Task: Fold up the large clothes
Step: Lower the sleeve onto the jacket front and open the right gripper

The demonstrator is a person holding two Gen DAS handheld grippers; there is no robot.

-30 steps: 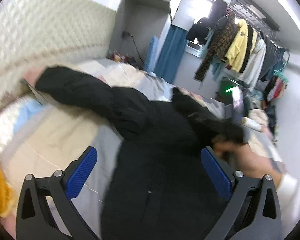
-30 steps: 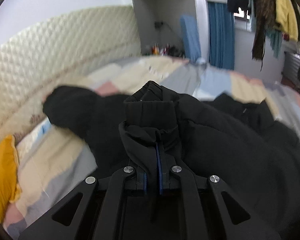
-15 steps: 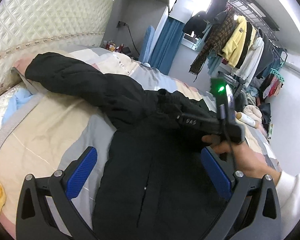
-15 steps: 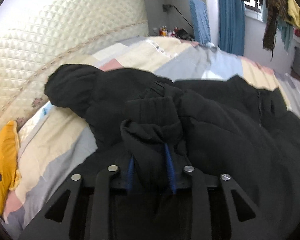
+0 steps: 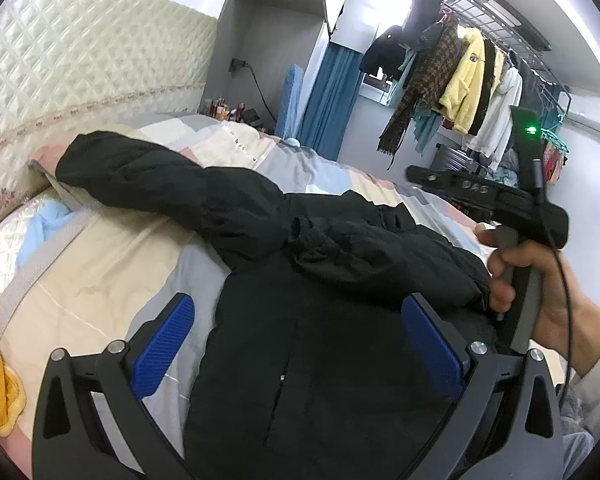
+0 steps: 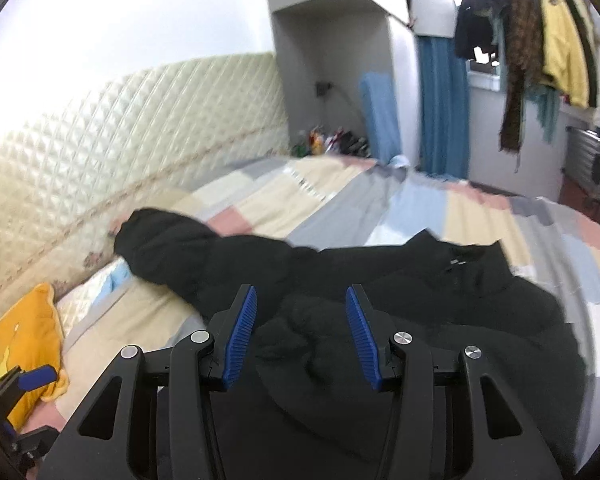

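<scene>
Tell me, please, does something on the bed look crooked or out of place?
Only the black coat looks uneven: one sleeve stretches out straight toward the quilted headboard, while the other sleeve lies crumpled across the chest. Nothing appears spilled or damaged.

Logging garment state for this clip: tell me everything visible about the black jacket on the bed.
The black jacket is padded, matte and puffy, lying spread front-up on the patchwork bedspread. One sleeve stretches toward the quilted headboard; the other sleeve is folded across the chest. A closure line runs down the front. Neither tongs grip it: the right tongs are opening, clear above the rumpled cuff.
</scene>
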